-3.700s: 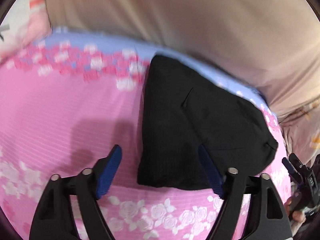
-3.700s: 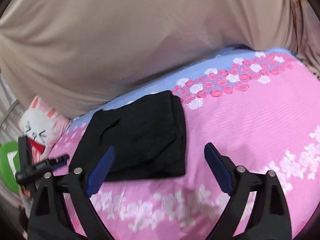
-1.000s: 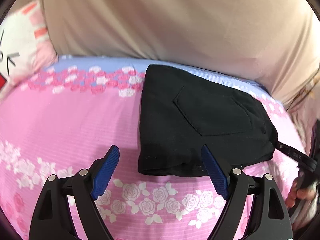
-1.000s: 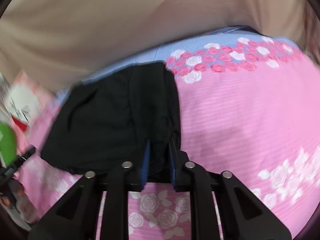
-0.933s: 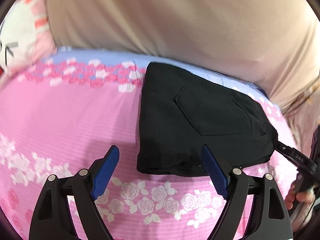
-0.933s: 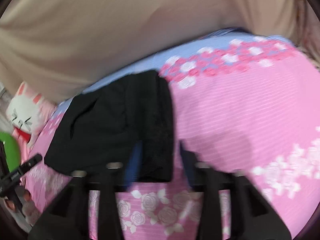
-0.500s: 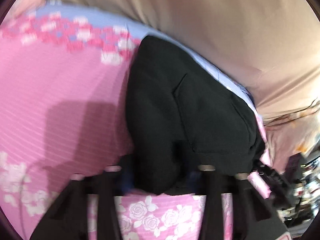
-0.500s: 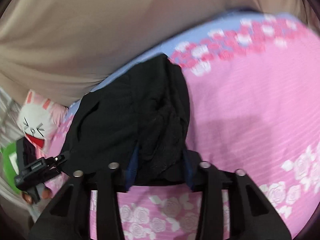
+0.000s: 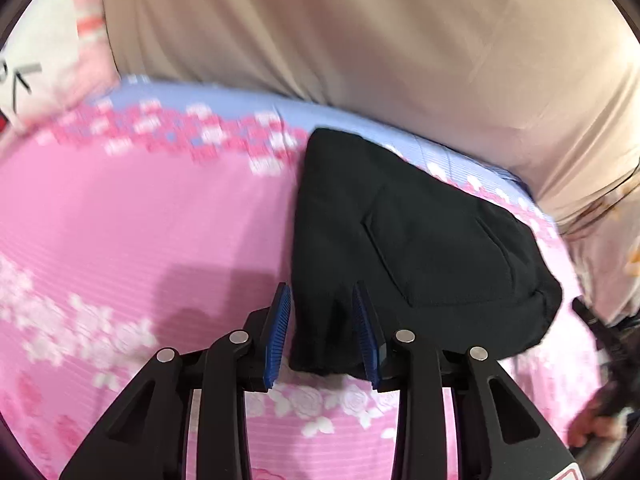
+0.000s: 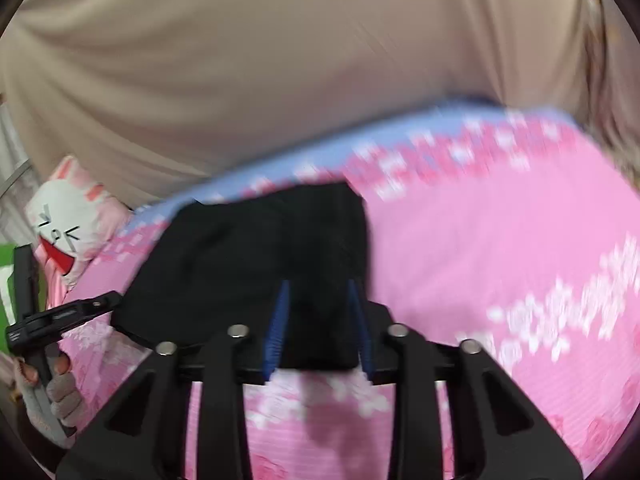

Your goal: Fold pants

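Note:
The black pants (image 9: 416, 248) lie folded into a compact stack on the pink flowered bed sheet (image 9: 140, 240). A back pocket faces up. My left gripper (image 9: 322, 304) is shut on the near left corner of the stack, with cloth bunched between its blue pads. In the right wrist view the pants (image 10: 248, 260) show again, and my right gripper (image 10: 318, 292) is shut on their near right corner. The view is motion-blurred.
A beige curtain (image 9: 360, 40) hangs along the far side of the bed. A white rabbit plush pillow (image 10: 68, 224) lies at the far left. The left gripper's handle and the gloved hand (image 10: 60, 392) show at the right view's left edge.
Both grippers were open in front of the stack. They have moved in onto its near edge and closed on the cloth, one at each corner.

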Demonstrator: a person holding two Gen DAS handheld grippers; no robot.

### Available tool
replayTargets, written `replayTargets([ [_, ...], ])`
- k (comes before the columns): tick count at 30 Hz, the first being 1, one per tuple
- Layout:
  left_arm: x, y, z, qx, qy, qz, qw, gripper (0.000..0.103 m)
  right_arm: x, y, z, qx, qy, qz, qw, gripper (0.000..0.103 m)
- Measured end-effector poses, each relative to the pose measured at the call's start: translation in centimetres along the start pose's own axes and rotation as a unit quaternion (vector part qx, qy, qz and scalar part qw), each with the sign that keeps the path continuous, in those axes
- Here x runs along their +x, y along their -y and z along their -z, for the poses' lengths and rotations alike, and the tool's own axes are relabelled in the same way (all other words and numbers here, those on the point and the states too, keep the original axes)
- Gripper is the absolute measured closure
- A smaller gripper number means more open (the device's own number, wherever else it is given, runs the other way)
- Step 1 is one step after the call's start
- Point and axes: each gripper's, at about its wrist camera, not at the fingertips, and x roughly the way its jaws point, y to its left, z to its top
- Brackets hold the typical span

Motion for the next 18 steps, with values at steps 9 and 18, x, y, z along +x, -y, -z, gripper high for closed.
replayTargets([
  [9,-1.0,3.3,1.6,0.075,0.034,-0.072,0.994,0.072,0.8,-0.9,0.6,-0.017,-0.002,0.051,0.999,0.082],
  [18,-2.4,5.0,3.6,0.093,0.05,-0.085,0.9908,0.058,-1.1,-1.4,3.1,-0.013,0.015,0.069,0.997,0.079],
])
